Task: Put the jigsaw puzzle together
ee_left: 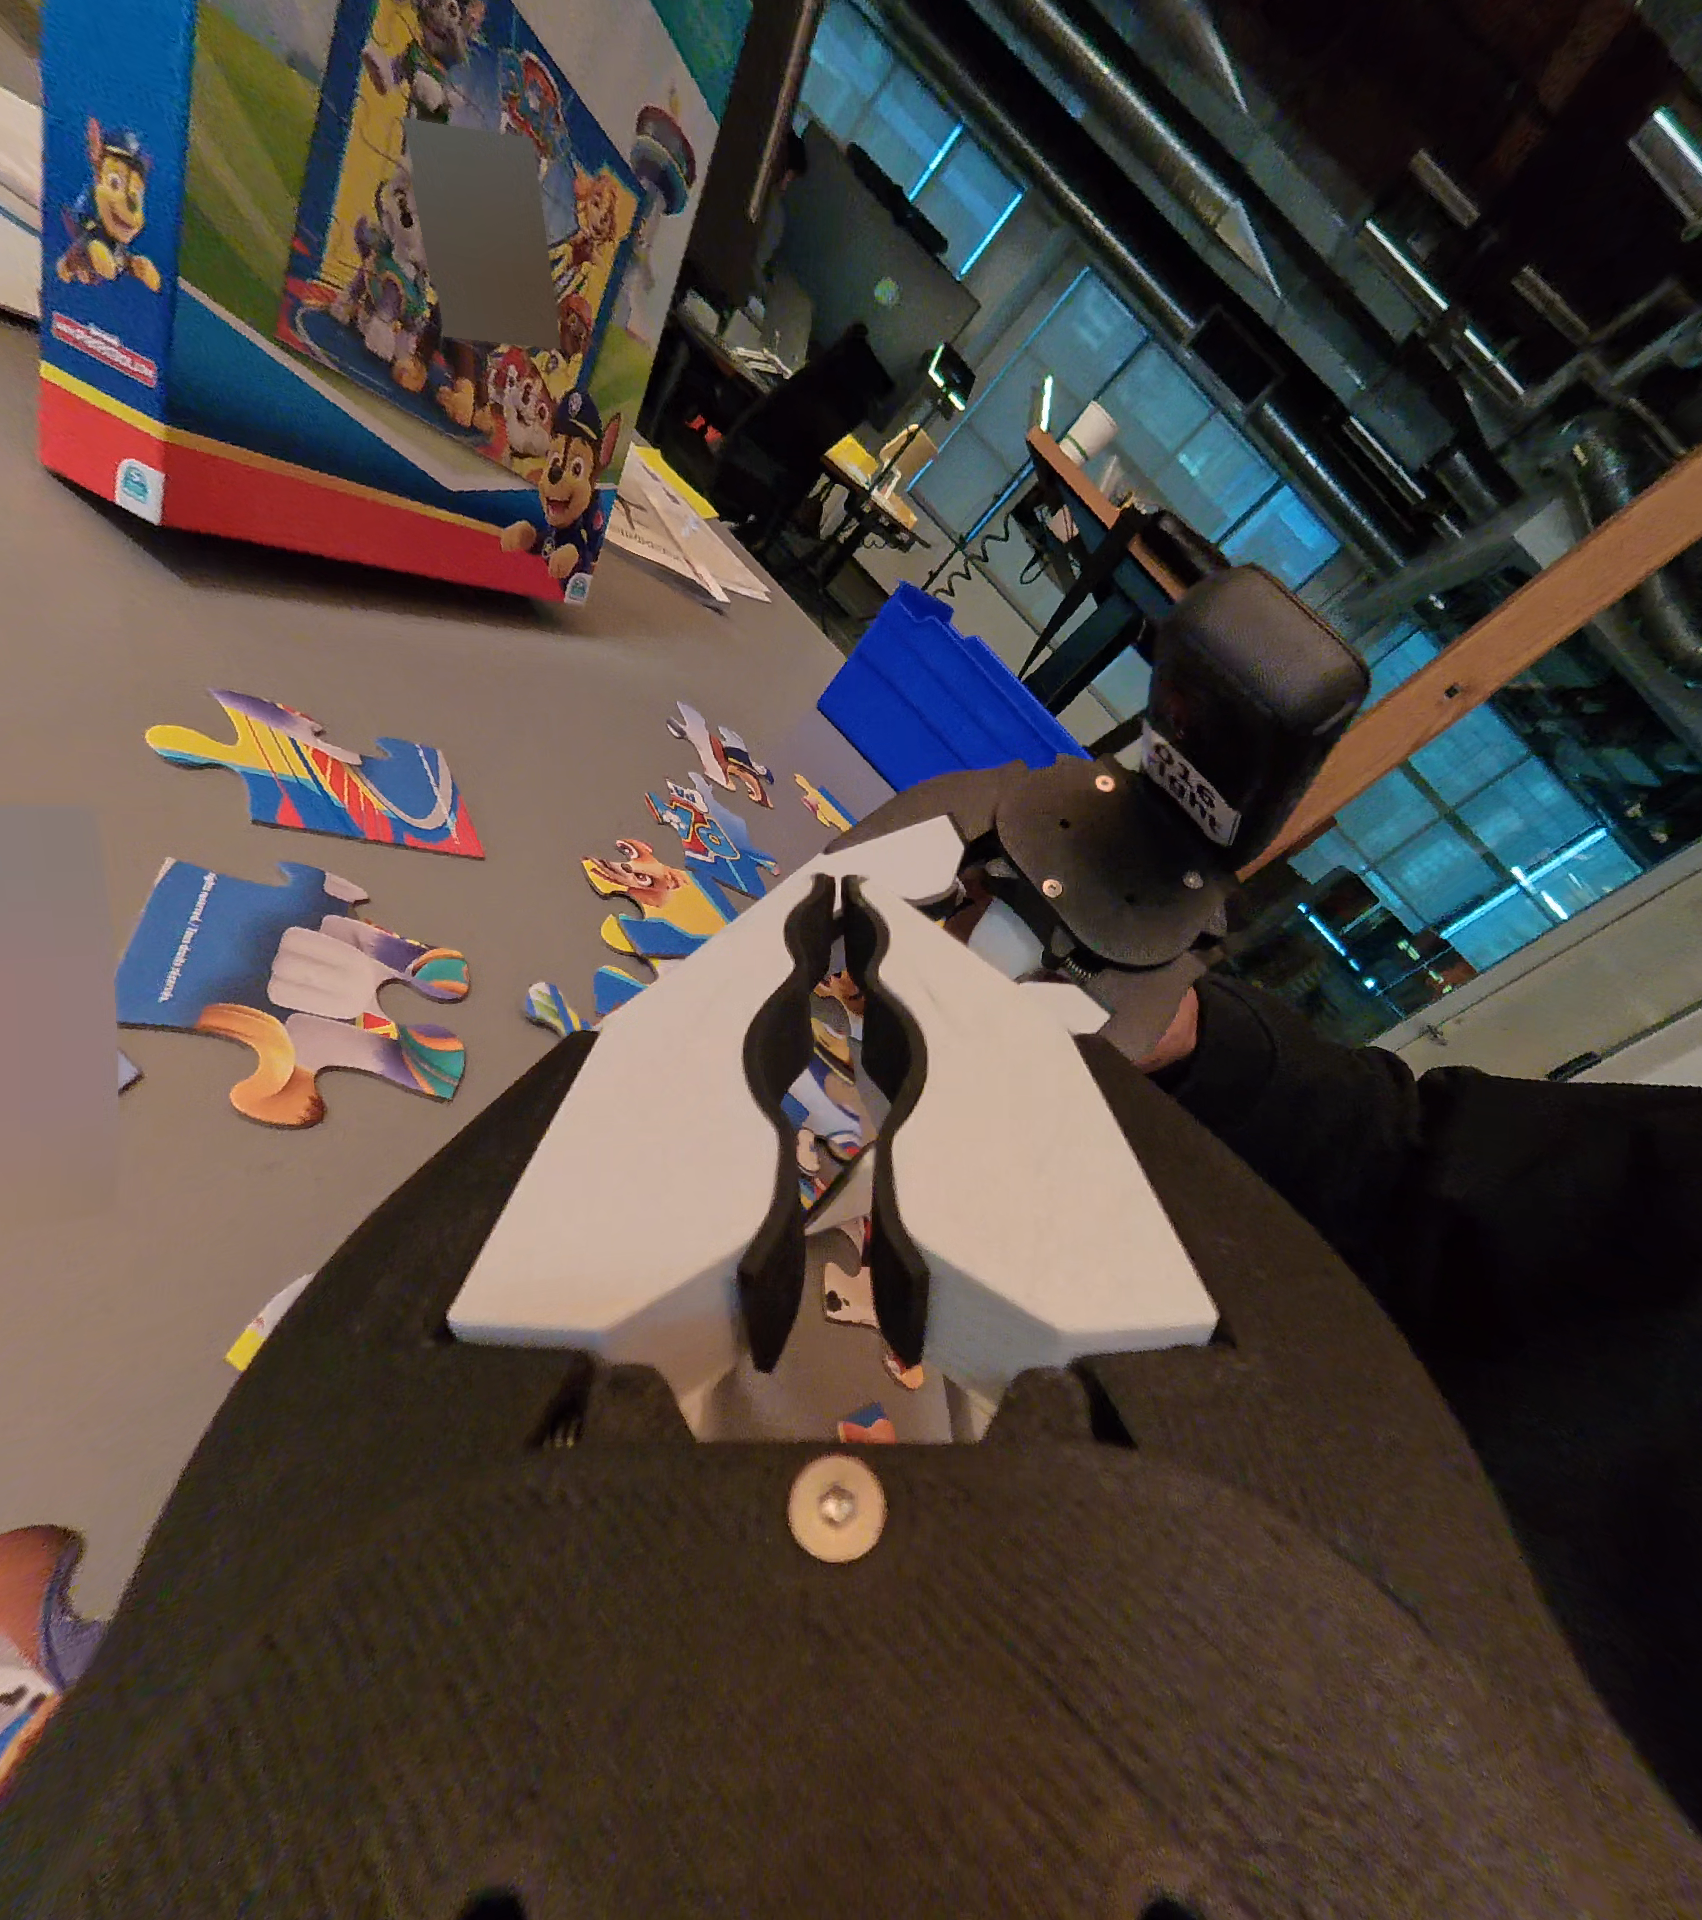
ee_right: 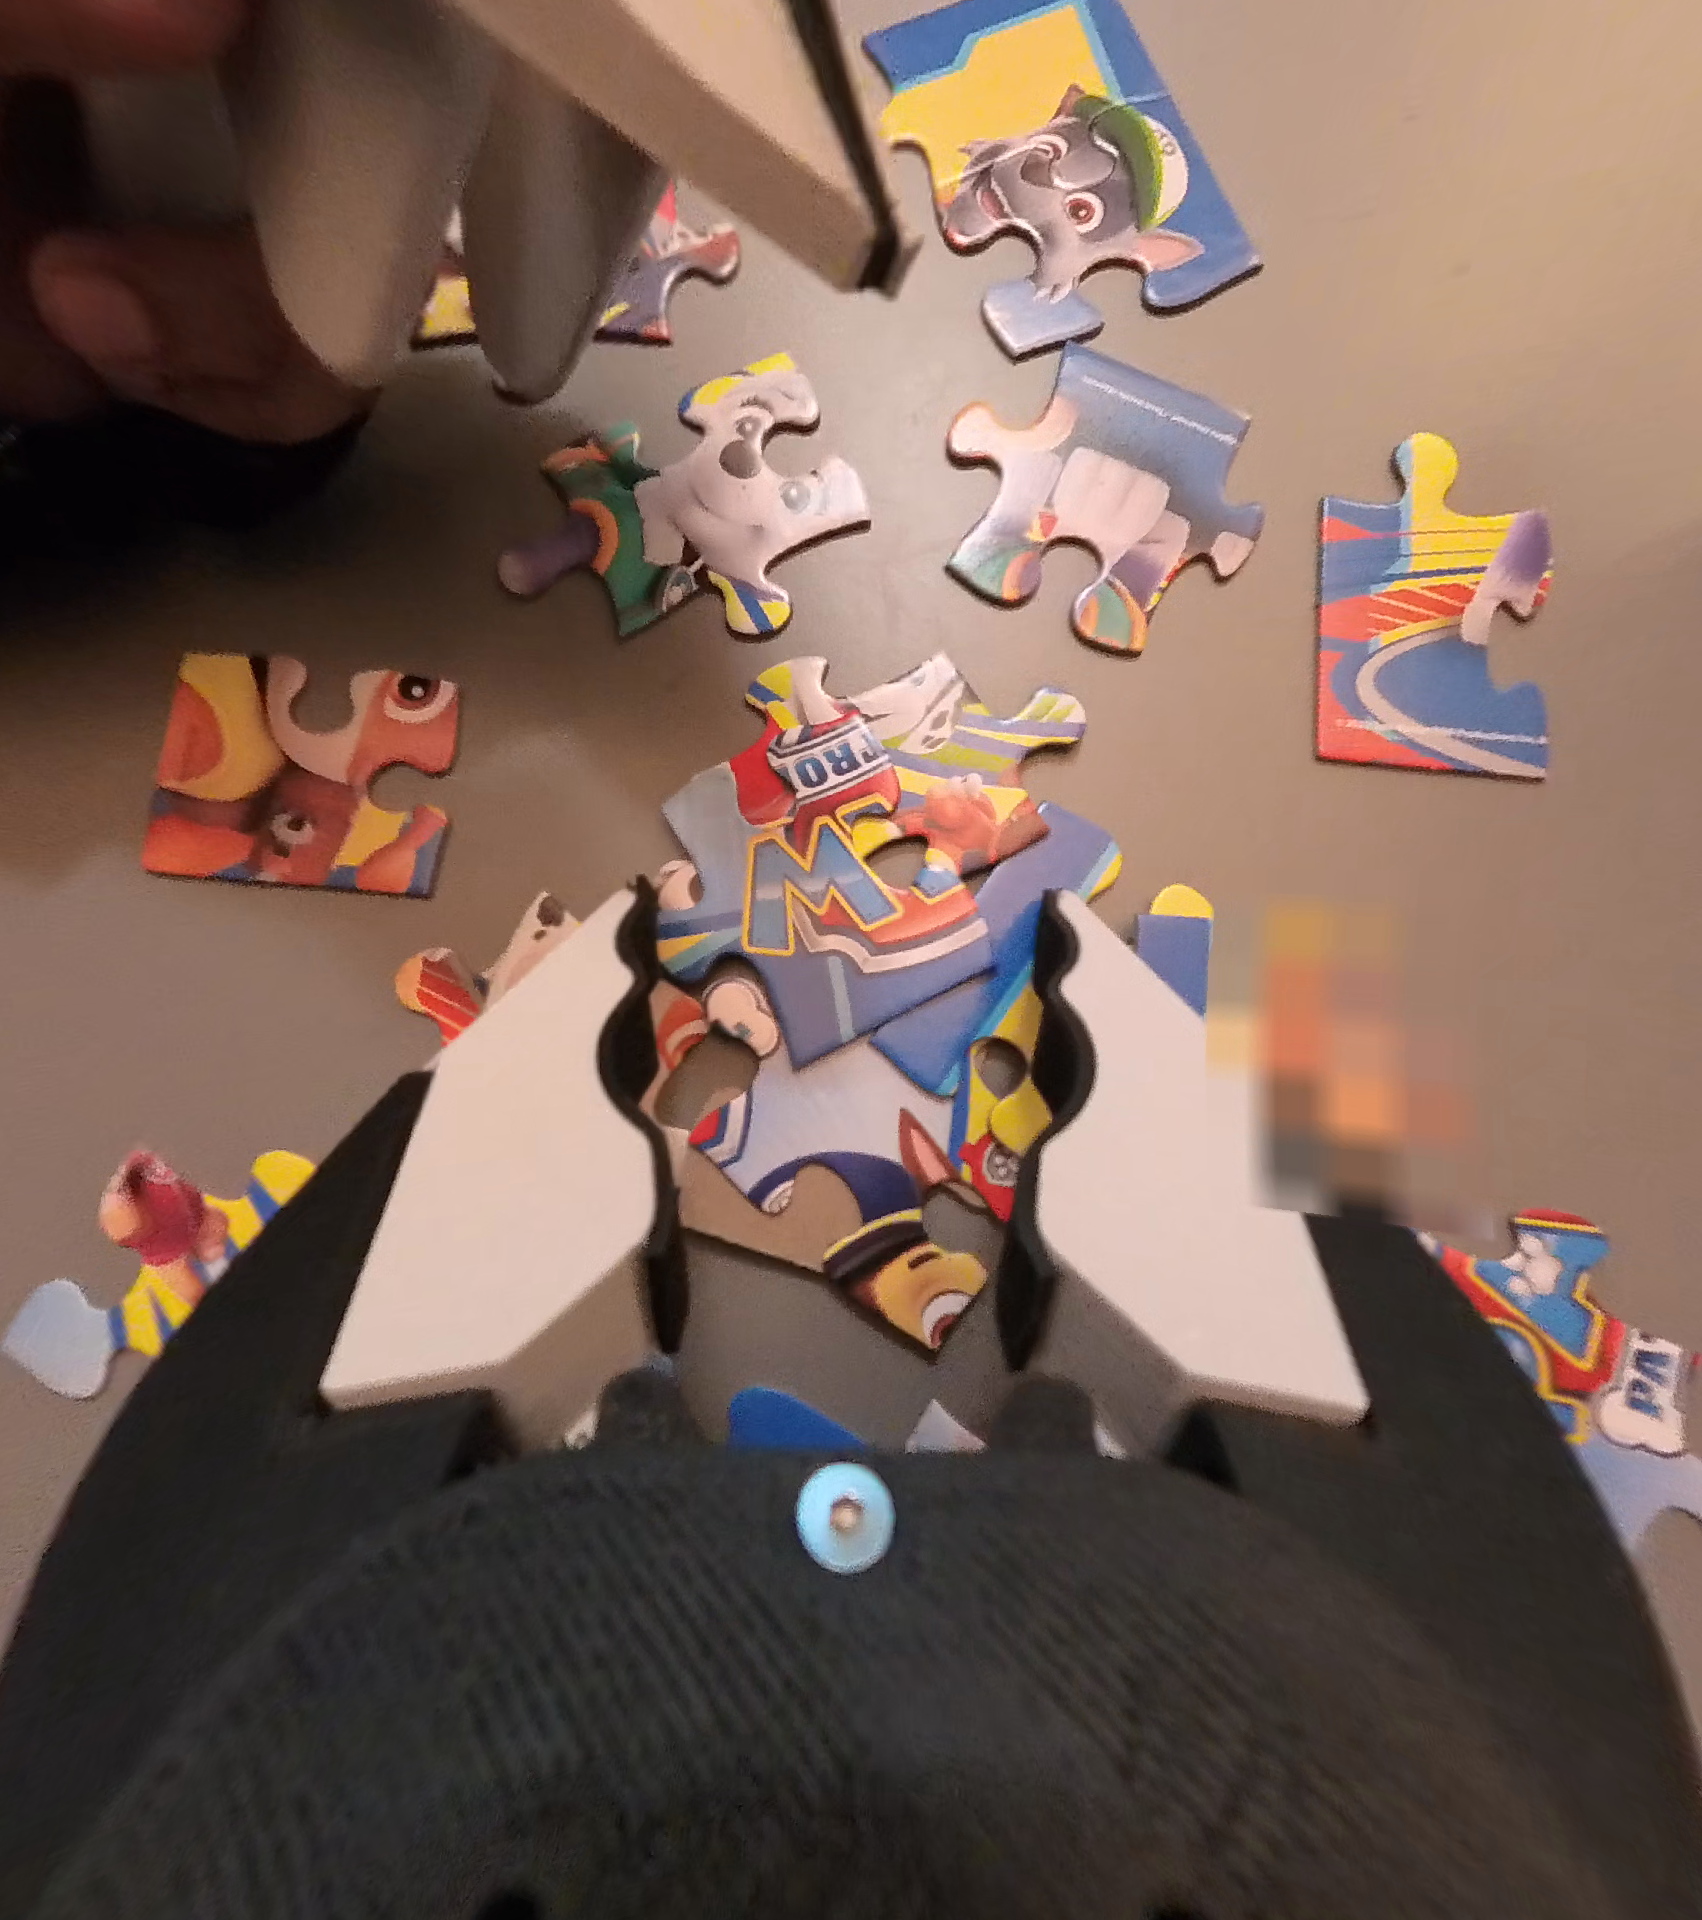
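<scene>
At the middle of the right wrist view, the right gripper hangs over a loose heap of puzzle pieces on the grey table, its tongs spread wide with nothing between them pressed. Around the heap, single pieces lie scattered face up, none joined that I can see. In the left wrist view the left gripper has its tongs closed together on nothing, raised above the table. A colourful puzzle box stands at that view's upper left.

Glossy cardboard puzzle pcs, matt grey table, glossy card box, wood beam
</scene>
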A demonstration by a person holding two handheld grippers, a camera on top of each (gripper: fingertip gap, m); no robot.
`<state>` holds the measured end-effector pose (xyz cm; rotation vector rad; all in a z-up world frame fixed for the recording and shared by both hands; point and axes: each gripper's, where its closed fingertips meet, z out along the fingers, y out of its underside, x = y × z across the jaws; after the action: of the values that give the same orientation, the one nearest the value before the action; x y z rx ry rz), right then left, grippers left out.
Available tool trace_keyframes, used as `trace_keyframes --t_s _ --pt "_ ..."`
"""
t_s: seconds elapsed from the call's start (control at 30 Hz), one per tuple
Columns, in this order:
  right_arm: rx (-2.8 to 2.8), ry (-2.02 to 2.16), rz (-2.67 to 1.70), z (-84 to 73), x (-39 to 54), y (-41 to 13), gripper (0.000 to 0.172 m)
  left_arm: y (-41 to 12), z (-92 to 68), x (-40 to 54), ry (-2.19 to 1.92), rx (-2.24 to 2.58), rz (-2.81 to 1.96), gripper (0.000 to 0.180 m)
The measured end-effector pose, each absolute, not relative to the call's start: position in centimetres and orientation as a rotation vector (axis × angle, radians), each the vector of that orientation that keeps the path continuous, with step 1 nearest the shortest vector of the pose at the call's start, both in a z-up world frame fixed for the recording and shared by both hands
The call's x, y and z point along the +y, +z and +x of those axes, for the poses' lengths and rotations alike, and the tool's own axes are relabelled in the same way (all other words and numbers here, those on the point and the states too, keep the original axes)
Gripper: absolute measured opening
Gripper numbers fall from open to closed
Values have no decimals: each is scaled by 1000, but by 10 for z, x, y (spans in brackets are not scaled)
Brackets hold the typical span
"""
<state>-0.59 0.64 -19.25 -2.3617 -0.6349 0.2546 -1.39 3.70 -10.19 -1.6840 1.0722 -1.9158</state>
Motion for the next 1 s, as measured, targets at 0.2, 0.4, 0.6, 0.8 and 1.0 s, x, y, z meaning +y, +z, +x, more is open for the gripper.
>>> trace_keyframes --t_s 0.2,0.4,0.6,0.8,1.0 --pt "-749 162 -2358 -12 -2 -193 63 -101 -15 41 -1935 1047 -1682 0" --pt "-737 135 -2302 -8 -1 -176 42 -101 -15 41 -1937 1043 -1682 0" --pt "-515 229 -2313 37 24 -158 33 -102 -15 41 -1934 1043 -1684 0" --pt "-902 349 -2223 -21 2 -165 77 -102 -16 44 -1933 1031 -1683 0" --pt "-1095 256 -2318 -28 -6 -194 67 -102 -16 43 -1930 1038 -1683 0"
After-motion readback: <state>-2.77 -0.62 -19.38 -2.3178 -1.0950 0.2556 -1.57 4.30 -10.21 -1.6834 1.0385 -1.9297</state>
